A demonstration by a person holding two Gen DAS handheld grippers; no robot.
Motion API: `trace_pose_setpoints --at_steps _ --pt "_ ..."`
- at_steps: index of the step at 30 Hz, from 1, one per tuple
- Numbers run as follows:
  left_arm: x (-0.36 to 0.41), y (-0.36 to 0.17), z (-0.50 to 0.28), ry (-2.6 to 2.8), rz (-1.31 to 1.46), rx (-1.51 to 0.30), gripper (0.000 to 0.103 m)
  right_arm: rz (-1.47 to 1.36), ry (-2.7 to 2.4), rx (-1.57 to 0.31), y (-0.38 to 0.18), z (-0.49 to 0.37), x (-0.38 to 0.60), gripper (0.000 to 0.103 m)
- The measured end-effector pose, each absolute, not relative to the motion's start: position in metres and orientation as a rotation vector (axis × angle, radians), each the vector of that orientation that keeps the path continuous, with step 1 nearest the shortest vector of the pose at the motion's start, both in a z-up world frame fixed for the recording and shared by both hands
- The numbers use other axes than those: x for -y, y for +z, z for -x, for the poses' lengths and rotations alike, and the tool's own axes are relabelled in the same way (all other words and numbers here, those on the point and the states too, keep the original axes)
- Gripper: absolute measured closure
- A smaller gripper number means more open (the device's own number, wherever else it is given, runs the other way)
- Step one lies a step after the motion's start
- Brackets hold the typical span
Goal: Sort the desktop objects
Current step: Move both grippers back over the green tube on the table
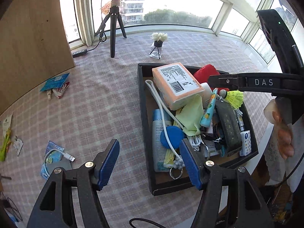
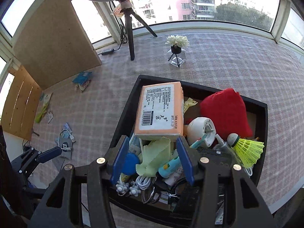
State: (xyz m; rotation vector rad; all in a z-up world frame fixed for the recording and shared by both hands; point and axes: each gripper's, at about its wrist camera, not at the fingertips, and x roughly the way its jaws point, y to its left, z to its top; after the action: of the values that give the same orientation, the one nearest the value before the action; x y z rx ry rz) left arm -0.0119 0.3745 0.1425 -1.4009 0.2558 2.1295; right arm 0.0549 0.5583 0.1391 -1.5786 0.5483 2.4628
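Observation:
A black tray [image 1: 144, 114] [image 2: 123, 114] full of mixed objects sits on the checked tablecloth. On top lies an orange tissue pack [image 1: 176, 84] [image 2: 159, 108], a red pouch [image 2: 226, 110], a light green cloth [image 2: 157, 155], a yellow shuttlecock [image 2: 247, 150] [image 1: 234, 96] and a white cable [image 1: 161, 102]. My left gripper [image 1: 150, 161] is open and empty over the tray's left edge. My right gripper [image 2: 150, 161] is open above the green cloth, holding nothing. It also shows in the left wrist view [image 1: 214, 81] over the tray.
Sorted items lie on the cloth to the left: blue packets [image 1: 55, 83], a USB cable on a packet [image 1: 55, 157], green sachets [image 1: 6, 133]. A tripod [image 1: 114, 28], a flower vase [image 1: 158, 43] and a wooden board [image 1: 32, 38] stand at the back.

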Motion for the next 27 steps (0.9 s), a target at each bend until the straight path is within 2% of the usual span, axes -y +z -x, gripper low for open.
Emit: trace_pose_setpoints --at_steps 15,22,27 --pt "-0.159 0.121 0.048 2.385 1.573 -0.074 0.040 1.757 2.642 -0.406 0.137 0.030 -0.395 0.052" --pt "-0.050 0.112 0.091 2.502 1.648 -0.038 0.040 1.815 2.697 -0.349 0.134 0.071 -0.311 0.052" --pt "0.015 0.105 0.131 2.544 1.693 -0.015 0.041 1.864 2.707 -0.383 0.130 0.105 -0.262 0.052"
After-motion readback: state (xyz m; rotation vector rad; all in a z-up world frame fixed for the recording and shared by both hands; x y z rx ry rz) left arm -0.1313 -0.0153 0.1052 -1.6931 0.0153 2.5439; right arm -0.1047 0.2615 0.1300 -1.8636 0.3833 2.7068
